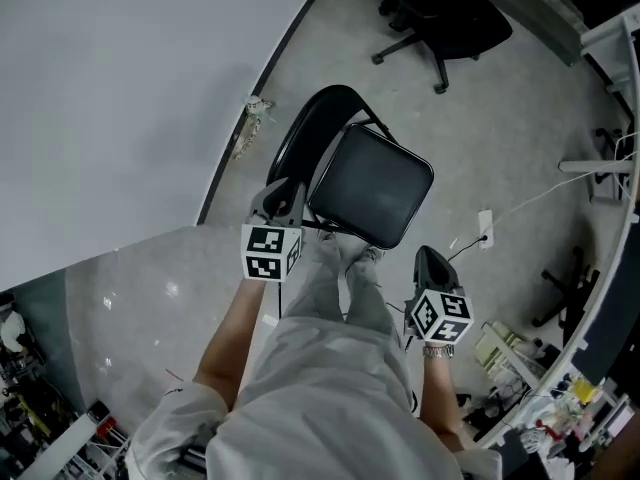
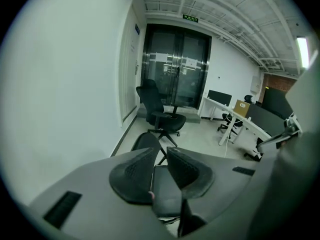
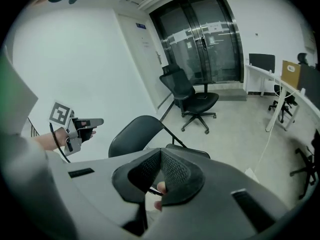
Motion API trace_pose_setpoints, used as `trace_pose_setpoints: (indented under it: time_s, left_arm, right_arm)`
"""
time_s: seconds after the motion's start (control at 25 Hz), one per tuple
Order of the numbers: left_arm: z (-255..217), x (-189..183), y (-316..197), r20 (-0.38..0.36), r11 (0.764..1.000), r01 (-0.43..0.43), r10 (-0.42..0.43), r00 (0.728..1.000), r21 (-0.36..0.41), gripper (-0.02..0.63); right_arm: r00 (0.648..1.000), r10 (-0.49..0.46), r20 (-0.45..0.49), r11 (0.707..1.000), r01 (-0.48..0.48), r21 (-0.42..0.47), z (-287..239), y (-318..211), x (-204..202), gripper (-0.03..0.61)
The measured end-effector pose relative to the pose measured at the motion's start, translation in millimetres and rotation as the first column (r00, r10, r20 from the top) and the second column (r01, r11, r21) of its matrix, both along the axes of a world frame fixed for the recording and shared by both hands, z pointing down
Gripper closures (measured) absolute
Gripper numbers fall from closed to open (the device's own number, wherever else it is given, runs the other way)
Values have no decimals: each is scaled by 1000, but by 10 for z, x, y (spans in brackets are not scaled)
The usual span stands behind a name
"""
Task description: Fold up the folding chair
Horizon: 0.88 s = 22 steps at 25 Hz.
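Note:
The black folding chair (image 1: 372,186) stands unfolded on the grey floor in front of the person, its rounded backrest (image 1: 318,118) towards the wall. My left gripper (image 1: 283,196) hovers by the seat's near left corner, close to the frame. In the left gripper view its jaws (image 2: 161,155) stand a narrow gap apart with nothing between them, and the seat (image 2: 167,196) shows through the gap. My right gripper (image 1: 431,260) hangs off the seat's near right corner, apart from the chair. Its pads (image 3: 161,155) meet, empty, with the backrest (image 3: 134,134) behind them.
A white wall (image 1: 120,98) runs close along the chair's left. A black office chair (image 1: 445,18) stands farther off, before glass doors (image 2: 175,69). A white power strip (image 1: 486,228) with its cable lies on the floor to the right. Desks (image 1: 600,168) and clutter fill the right side.

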State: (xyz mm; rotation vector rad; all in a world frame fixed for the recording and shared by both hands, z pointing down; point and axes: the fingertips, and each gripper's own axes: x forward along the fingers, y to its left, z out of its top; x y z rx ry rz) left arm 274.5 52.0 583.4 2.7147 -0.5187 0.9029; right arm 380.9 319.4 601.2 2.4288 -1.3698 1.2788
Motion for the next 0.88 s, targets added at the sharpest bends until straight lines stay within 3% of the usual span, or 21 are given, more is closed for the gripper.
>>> trace_pose_setpoints:
  time_s: [0.08, 0.28, 0.44, 0.68, 0.88]
  left_arm:
    - [182, 48, -200, 51, 1000, -13, 13, 999, -7, 481]
    - [692, 105, -628, 199, 998, -65, 61, 978, 14, 430]
    - [1166, 100, -788, 280, 994, -98, 105, 954, -38, 392]
    - [1683, 173, -1043, 312, 984, -119, 155, 937, -133, 365]
    - [1869, 280, -1123, 325, 983, -127, 164, 931, -133, 365]
  right_arm:
    - [1000, 7, 3, 1000, -7, -23, 91, -50, 14, 574]
    - [999, 36, 24, 997, -34, -72, 337, -146, 6, 574]
    - [996, 68, 58, 991, -61, -116, 608, -170, -100, 574]
    - [992, 79, 101, 980, -59, -189, 1050, -317, -251, 574]
    - [983, 116, 140, 973, -84, -215, 1395, -348, -193, 574]
